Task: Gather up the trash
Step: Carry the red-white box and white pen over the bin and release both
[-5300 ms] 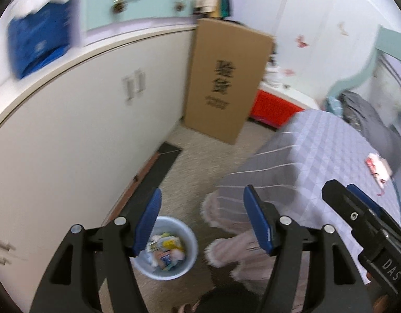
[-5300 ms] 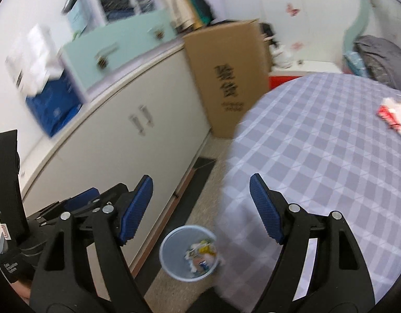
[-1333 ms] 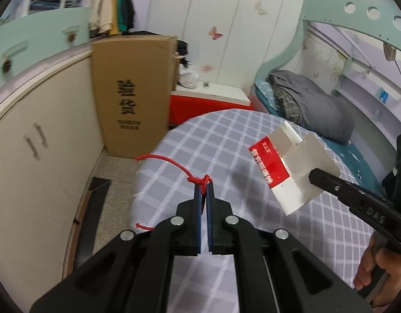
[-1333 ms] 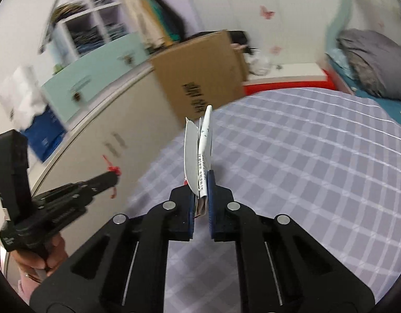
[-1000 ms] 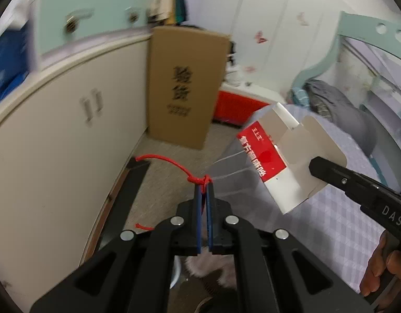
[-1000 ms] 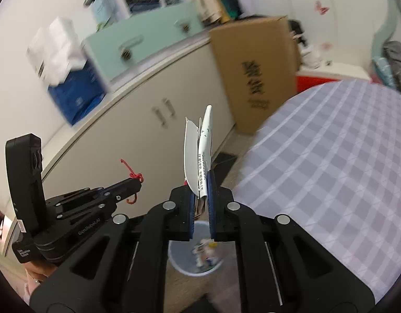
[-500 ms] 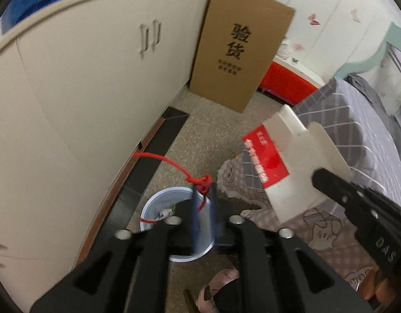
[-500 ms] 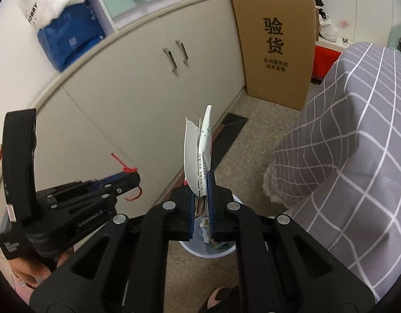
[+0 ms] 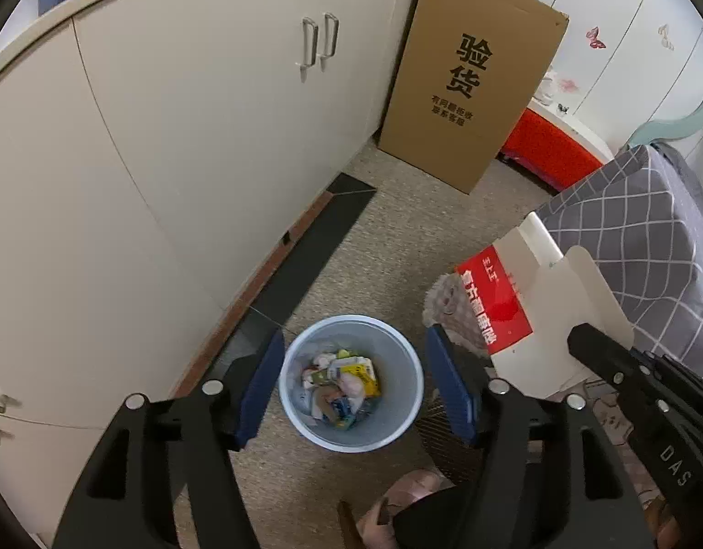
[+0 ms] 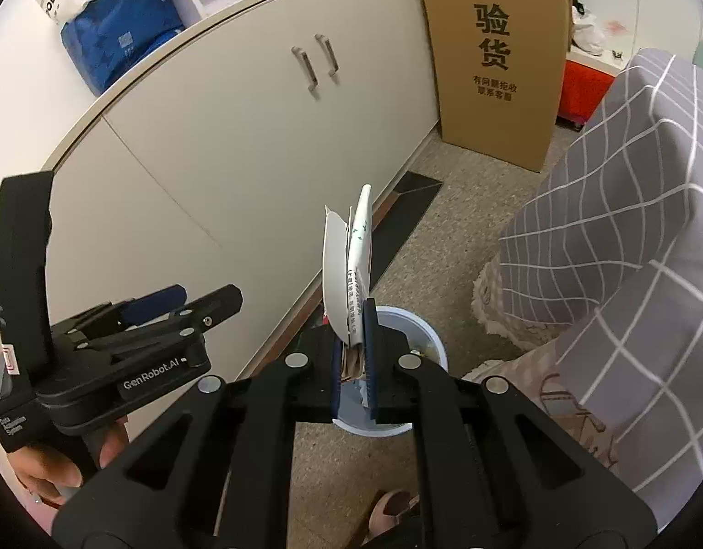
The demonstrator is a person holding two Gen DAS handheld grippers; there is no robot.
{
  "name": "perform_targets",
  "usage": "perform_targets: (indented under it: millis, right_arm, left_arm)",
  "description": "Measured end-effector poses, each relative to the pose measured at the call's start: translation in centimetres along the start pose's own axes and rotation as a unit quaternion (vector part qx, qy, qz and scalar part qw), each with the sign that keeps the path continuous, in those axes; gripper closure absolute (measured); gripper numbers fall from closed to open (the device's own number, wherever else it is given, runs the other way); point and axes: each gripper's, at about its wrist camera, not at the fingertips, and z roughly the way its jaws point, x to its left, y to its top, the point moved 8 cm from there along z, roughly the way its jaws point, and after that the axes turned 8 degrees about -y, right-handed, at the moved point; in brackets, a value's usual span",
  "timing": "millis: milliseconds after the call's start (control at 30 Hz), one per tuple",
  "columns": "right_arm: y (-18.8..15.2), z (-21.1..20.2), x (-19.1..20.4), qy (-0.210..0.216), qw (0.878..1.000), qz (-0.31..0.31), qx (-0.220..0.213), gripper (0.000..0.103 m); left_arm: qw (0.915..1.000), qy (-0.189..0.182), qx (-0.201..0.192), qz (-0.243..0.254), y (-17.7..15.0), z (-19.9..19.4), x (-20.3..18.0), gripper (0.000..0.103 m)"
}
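A long run of cream cabinets [image 9: 177,146] fills the left and upper left of both wrist views, with paired metal handles on the doors. A tall brown cardboard box [image 9: 470,73] printed with black characters stands on the speckled floor [image 9: 397,238] at the upper centre of the left wrist view. At the right edge of both views hangs a grey checked cloth [image 10: 626,247] with white grid lines and a pale frilled hem. A red and white low unit [image 9: 553,146] sits behind the box, toward the upper right. A blue bag [image 10: 122,32] lies on the cabinet top in the upper left of the right wrist view. Low in the centre of the left wrist view, a round pale blue trash bin [image 9: 397,375] stands on the floor close to the cabinet base, with mixed wrappers and scraps inside. The left claw [image 9: 354,389] hovers over it, its jaws opening, blue pads framing the bin on either side with nothing between them. The right claw [image 10: 354,352] is clenched on a flattened white and red carton [image 9: 525,315], which sticks up from the pads edge-on in the right wrist view and shows its red printed panel at the right of the left wrist view, above and beside the bin. A hand [image 10: 54,466] grips the left tool's handle at the lower left of the right wrist view.
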Motion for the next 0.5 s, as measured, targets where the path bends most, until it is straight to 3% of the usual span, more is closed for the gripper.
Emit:
perform_targets:
  millis: [300, 400, 500]
  right_arm:
    - [0.3, 0.4, 1.5, 0.01, 1.0, -0.02, -0.004, 0.094]
    - [0.5, 1.7, 1.7, 0.015, 1.0, -0.016, -0.006, 0.089]
    - [0.3, 2.2, 1.3, -0.003, 1.0, -0.014, -0.019, 0.033]
  left_arm:
    - [0.9992, 0.036, -0.015, -0.001, 0.0, -1.3, 1.3, 0.033]
    - [0.9981, 0.056, -0.026, -0.004, 0.3, -1.8, 1.8, 0.03]
    - [0.9956, 0.088, -0.032, -0.008, 0.5, -2.2, 2.4, 0.03]
